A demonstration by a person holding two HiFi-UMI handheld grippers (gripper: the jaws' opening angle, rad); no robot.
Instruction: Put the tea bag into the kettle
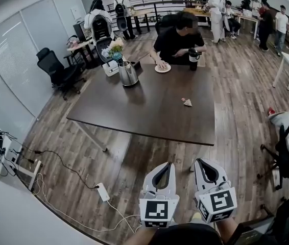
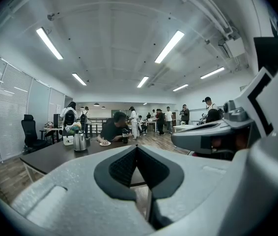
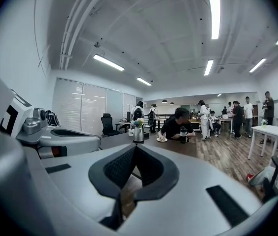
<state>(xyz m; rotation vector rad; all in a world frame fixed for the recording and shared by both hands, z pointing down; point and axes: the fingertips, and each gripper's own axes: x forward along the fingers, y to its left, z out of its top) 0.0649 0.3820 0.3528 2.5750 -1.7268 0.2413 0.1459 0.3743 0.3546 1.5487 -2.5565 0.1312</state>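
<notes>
Table (image 1: 149,106) not yet reached: left gripper (image 1: 165,166) and right gripper (image 1: 201,163) hang at 6 o'clock, off its near edge, each with fingers pressed together on nothing. Kettle (image 1: 128,73) stands at 11 o'clock on the table; tea bag (image 1: 187,102) lies at 3 o'clock, well apart from it, untouched. Judged: nothing done; approach, pickup, carry and drop all remain.

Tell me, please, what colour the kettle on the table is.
The kettle is shiny silver metal, seen best in the head view.
</notes>
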